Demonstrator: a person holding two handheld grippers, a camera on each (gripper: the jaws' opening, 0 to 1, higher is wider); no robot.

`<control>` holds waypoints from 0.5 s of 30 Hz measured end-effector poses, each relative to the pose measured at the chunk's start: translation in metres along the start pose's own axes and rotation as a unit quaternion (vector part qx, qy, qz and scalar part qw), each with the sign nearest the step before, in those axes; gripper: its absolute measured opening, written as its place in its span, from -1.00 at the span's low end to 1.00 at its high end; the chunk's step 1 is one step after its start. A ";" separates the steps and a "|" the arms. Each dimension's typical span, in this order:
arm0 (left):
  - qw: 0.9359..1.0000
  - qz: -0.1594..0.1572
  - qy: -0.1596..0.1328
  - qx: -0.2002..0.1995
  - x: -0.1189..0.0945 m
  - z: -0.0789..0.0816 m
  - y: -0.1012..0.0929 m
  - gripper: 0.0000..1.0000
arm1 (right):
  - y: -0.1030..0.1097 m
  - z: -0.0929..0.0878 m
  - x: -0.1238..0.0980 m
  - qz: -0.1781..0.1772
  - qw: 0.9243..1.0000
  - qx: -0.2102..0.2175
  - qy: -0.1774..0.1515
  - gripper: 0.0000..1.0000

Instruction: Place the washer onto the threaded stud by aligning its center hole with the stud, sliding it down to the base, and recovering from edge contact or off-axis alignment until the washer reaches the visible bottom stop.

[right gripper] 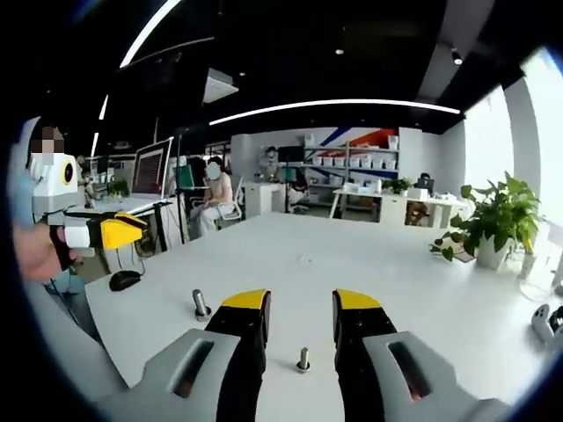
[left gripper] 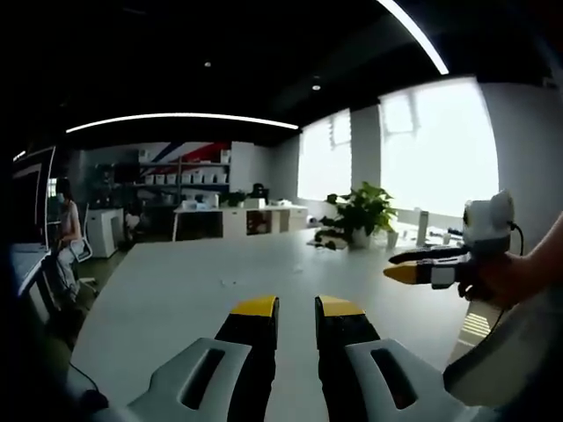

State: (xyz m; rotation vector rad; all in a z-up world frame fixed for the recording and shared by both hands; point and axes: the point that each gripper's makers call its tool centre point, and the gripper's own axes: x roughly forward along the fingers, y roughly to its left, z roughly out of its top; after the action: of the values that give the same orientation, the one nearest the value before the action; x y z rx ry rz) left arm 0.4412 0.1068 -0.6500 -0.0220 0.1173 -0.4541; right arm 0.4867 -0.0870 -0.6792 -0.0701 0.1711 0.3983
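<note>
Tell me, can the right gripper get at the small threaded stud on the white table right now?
Probably yes. The threaded stud stands upright on the bare table between the right gripper's open jaws, with nothing in the way. The other metal piece stands apart, off to the side.

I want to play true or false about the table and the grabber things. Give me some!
1. The right gripper has its yellow-tipped jaws apart with nothing between them. True.
2. Two small metal threaded studs stand upright on the white table. True.
3. The left gripper is squeezing a washer. False: its jaws are open and empty.
4. The green potted plant lies tipped over. False: it stands upright.
5. A black computer mouse sits on the table. True.
</note>
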 end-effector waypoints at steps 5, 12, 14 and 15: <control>1.000 0.000 0.000 0.008 -0.001 0.000 -0.001 -0.71 | -0.005 0.008 -0.001 -0.010 1.000 0.013 -0.021 -0.38; 1.000 0.020 -0.001 0.002 -0.003 -0.001 0.008 -0.68 | -0.006 0.010 -0.001 -0.013 0.999 0.001 -0.030 -0.38; 1.000 0.027 -0.006 0.007 -0.004 0.001 0.010 -0.67 | -0.007 0.012 -0.001 -0.014 0.999 0.005 -0.034 -0.37; 1.000 0.028 -0.008 0.009 -0.004 0.002 0.010 -0.67 | -0.008 0.013 -0.001 -0.014 0.999 0.006 -0.036 -0.37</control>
State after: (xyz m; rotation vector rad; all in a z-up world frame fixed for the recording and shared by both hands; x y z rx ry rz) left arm 0.4421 0.1178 -0.6482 -0.0054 0.0985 -0.3997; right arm 0.4904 -0.0933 -0.6660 -0.0464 0.1020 0.3710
